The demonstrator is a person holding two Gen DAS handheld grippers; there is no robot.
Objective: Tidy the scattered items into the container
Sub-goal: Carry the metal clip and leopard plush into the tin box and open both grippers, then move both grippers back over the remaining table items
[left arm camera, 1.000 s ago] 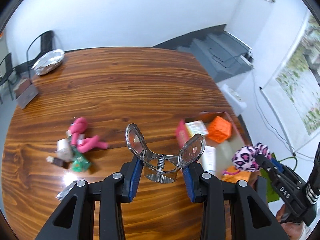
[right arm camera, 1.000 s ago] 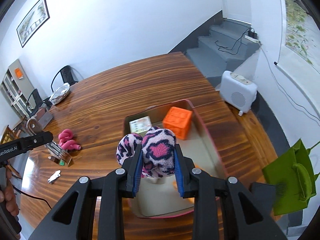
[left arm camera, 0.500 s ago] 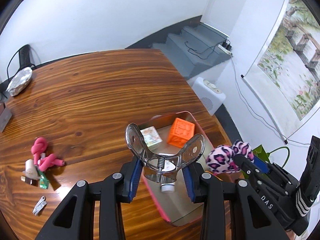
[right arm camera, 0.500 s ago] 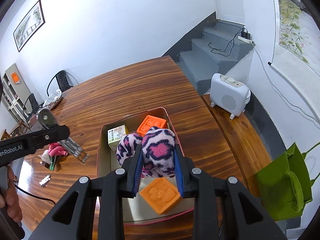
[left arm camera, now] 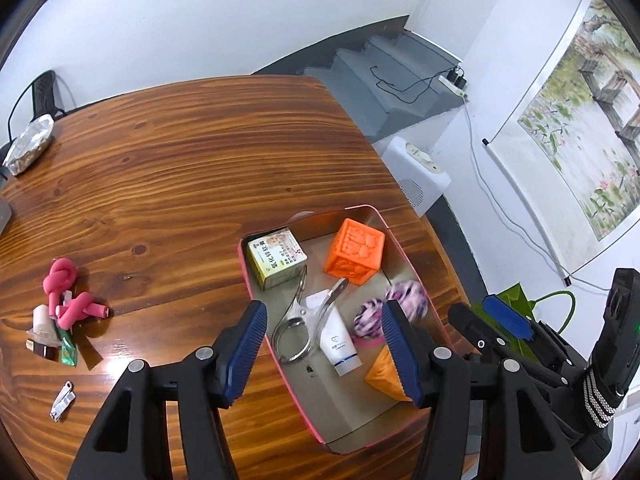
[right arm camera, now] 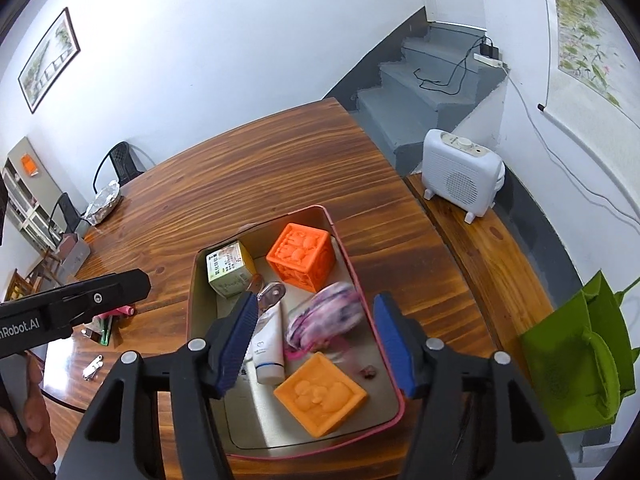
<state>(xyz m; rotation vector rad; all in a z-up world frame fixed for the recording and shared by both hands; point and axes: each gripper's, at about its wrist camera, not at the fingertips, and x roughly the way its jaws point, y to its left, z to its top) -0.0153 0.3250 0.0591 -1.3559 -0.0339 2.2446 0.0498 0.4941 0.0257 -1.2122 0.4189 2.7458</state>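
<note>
A pink-rimmed tin container stands at the table's right edge. My left gripper hovers over it, its jaws opening and touching nothing. Below them a metal clamp lies in the tin beside a white tube. My right gripper is also over the tin, jaws opening. The blurred pink leopard plush drops between them, free of the pads. Two orange cubes and a small box lie inside. Pink foam rollers, small packets and a nail clipper lie scattered at left.
A foil bundle sits at the table's far left corner. Beyond the table's right edge stand a white heater on a wooden bench and a green bag. Grey stairs rise behind. A person's hand holds the left gripper.
Both grippers have opened. The clamp left the left gripper and lies in the tin; the plush left the right gripper and is falling in. Earlier the left gripper swung right over the tin.
</note>
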